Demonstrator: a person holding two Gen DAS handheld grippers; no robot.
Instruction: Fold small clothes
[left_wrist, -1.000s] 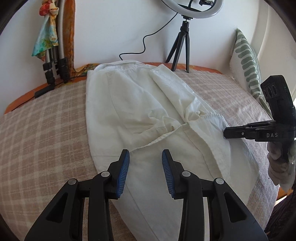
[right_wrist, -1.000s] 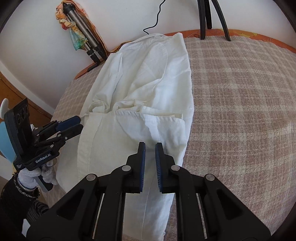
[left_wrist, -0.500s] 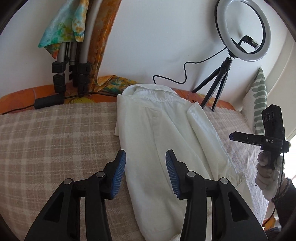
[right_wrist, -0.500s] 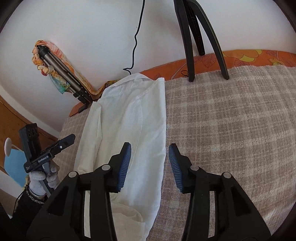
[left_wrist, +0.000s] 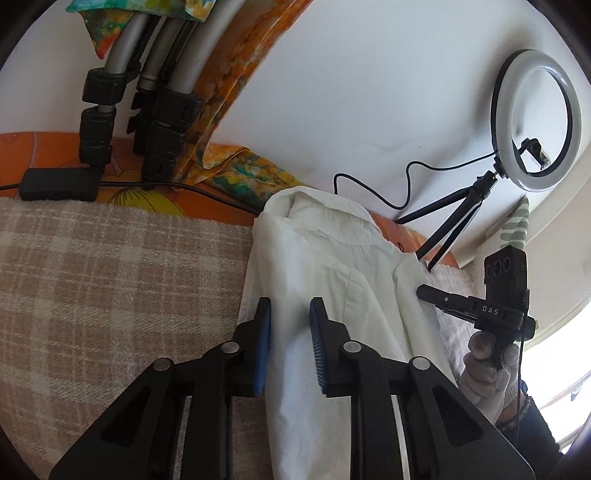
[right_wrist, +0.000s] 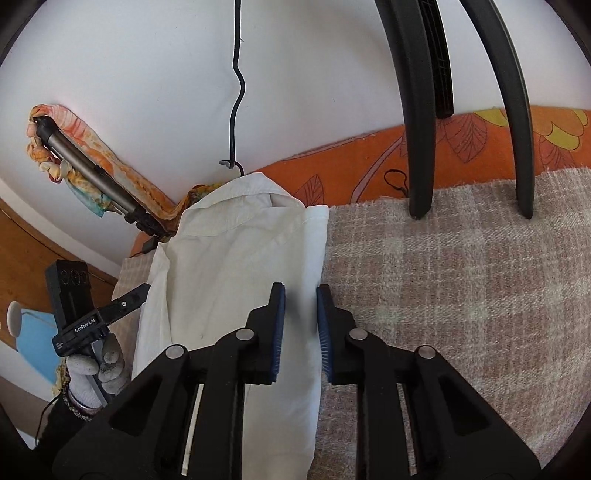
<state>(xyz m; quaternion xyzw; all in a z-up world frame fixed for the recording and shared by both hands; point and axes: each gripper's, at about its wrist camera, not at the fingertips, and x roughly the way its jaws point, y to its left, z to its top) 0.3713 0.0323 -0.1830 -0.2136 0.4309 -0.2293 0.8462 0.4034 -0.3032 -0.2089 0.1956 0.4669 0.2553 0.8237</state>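
White shirt (left_wrist: 332, 280) lay lengthwise on the checked blanket (left_wrist: 110, 277) as one long narrow strip, collar (left_wrist: 332, 221) at 12 o'clock. A second earlier its lower half was bunched across it. Half a second earlier both tools hung spread wide over the long edges, further from the collar.

Both sets of jaws had just been closing, each with a long edge of the shirt between the pads. The left gripper (left_wrist: 290, 321) was drawn in on the 9 o'clock edge and seemed to pinch it. The right gripper (right_wrist: 300, 306) had narrowed around the 3 o'clock edge, but a gap still showed, and I could not tell whether it had bitten. The side folds looked done. A two-handed hold below the shoulders probably prepared a crosswise fold, collar end towards hem.

Room was tight at 12 o'clock. The collar sat at the blanket's far edge, on the orange sheet (right_wrist: 351, 166) under the wall, with a black cable (left_wrist: 369, 192) just behind it. The ring light (left_wrist: 535, 118) stood at 2 o'clock in the left view; its tripod legs (right_wrist: 421, 147) rested on the blanket at 1 o'clock in the right view. A silver tripod (left_wrist: 162, 92) leaned at 11 o'clock. Bare blanket lay open at either side, so a lift back towards 6 o'clock looked freest.
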